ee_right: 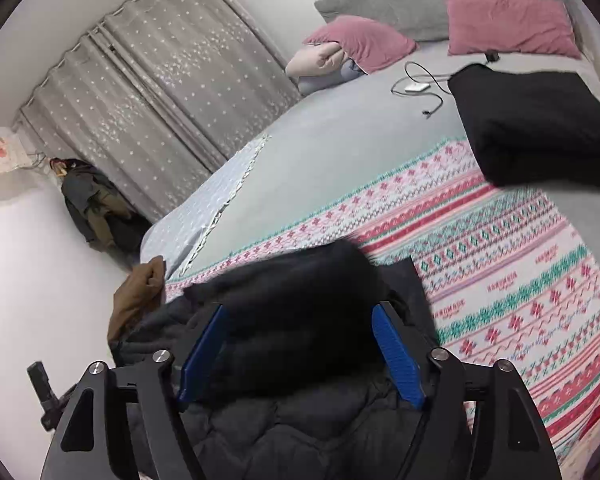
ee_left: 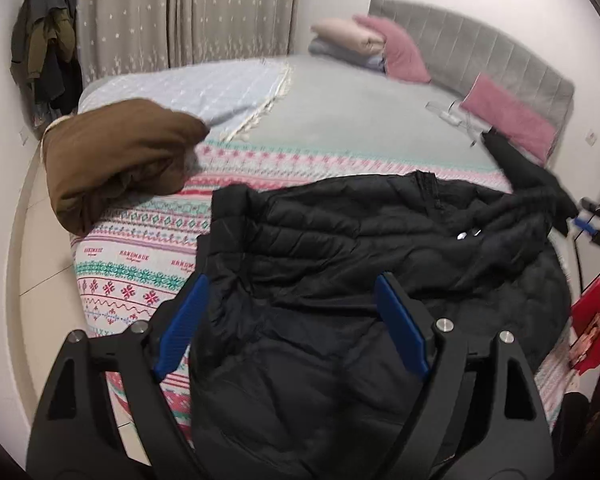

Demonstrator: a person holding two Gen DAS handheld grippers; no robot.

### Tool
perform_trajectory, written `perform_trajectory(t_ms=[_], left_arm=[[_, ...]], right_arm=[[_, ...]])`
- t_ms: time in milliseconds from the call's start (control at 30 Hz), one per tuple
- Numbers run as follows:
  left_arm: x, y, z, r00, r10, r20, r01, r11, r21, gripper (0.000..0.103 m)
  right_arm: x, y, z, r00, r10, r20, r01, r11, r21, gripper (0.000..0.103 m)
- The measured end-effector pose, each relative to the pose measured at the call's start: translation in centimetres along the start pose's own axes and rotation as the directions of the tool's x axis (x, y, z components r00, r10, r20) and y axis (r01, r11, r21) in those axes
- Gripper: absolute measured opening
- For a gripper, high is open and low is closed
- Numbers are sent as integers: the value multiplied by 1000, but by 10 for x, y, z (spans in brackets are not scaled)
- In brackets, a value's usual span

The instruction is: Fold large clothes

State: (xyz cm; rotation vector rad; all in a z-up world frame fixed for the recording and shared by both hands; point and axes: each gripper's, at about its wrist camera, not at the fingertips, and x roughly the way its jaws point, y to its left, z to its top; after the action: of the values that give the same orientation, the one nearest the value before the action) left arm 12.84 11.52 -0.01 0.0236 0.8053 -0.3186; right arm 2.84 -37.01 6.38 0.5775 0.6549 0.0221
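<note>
A black quilted jacket (ee_left: 340, 264) lies spread on the patterned blanket (ee_left: 140, 264) at the near end of the bed. My left gripper (ee_left: 291, 284) hovers just above it, open, its blue pads wide apart and clear of the fabric. In the right wrist view the same jacket (ee_right: 300, 420) lies under my right gripper (ee_right: 300, 312), which is open too. A blurred black fold of the jacket (ee_right: 300, 280) shows between its pads, and they do not press on it.
A folded brown garment (ee_left: 120, 160) sits at the bed's left edge. Another black garment (ee_right: 540, 128) lies on the bed's right side, near a white charger with its cable (ee_right: 418, 88). Pink pillows (ee_right: 508, 24) and folded bedding (ee_left: 348, 36) are at the headboard. Clothes (ee_left: 48, 48) hang by the curtain.
</note>
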Motion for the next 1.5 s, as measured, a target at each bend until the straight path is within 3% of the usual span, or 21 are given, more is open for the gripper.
perform_trajectory(t_ms=[167,300,367,433,500,533,567,633,733,867,967,1067,1133,1200,1267,1333,1400,1500], left_arm=[[48,33,17,992,53,-115,-58,997,-41,85],[72,64,27,982,-78,-174,49,985,-167,83],[79,69,29,971,-158,-180,119,970,-211,72],[84,67,32,958,-225,-180,180,954,-239,31],[78,56,38,967,-213,-142,182,962,-205,15],[70,50,41,969,-222,-103,201,962,-187,13],[60,45,44,971,-233,-57,220,960,-173,12],[45,40,51,969,-247,26,248,956,-157,10],[37,42,59,977,-165,137,187,968,-166,9],[76,54,60,992,-46,118,71,974,-216,9],[122,58,52,999,41,17,-37,974,-223,9],[160,65,45,988,114,-107,-137,961,-242,12],[155,61,48,979,165,-115,-188,954,-231,17],[131,46,52,974,219,-59,-226,956,-185,21],[110,30,58,978,210,-4,-208,967,-149,37],[85,-2,62,991,116,65,-107,986,-127,57],[74,-41,65,996,3,87,4,997,-78,59],[88,-94,62,992,-122,28,122,992,-10,59]], right_arm=[[47,18,12,987,-107,-117,83,978,-191,78],[83,12,24,958,-226,-173,165,936,-312,78],[97,-6,35,958,-218,-188,160,945,-284,78],[110,-27,42,965,-132,-227,87,977,-197,77],[124,-43,42,963,-83,-258,48,989,-137,59],[129,-45,42,961,-66,-268,32,991,-130,22],[132,-46,42,962,-65,-266,32,992,-125,9],[129,-47,45,975,-61,-212,40,994,-105,8],[123,-51,52,990,-85,-110,79,995,-58,6],[141,-51,56,986,-159,-56,156,986,-51,6],[170,-50,51,967,-251,-52,246,966,-84,6],[195,-50,40,930,-358,-85,343,927,-150,9],[198,-48,34,909,-409,-80,390,902,-183,13],[186,-42,31,899,-436,-51,419,887,-193,19],[169,-24,31,893,-449,11,440,871,-217,36],[154,5,26,907,-416,74,421,877,-232,54],[152,45,15,939,-328,106,344,897,-277,60],[171,103,-10,975,-215,46,216,895,-391,61]])
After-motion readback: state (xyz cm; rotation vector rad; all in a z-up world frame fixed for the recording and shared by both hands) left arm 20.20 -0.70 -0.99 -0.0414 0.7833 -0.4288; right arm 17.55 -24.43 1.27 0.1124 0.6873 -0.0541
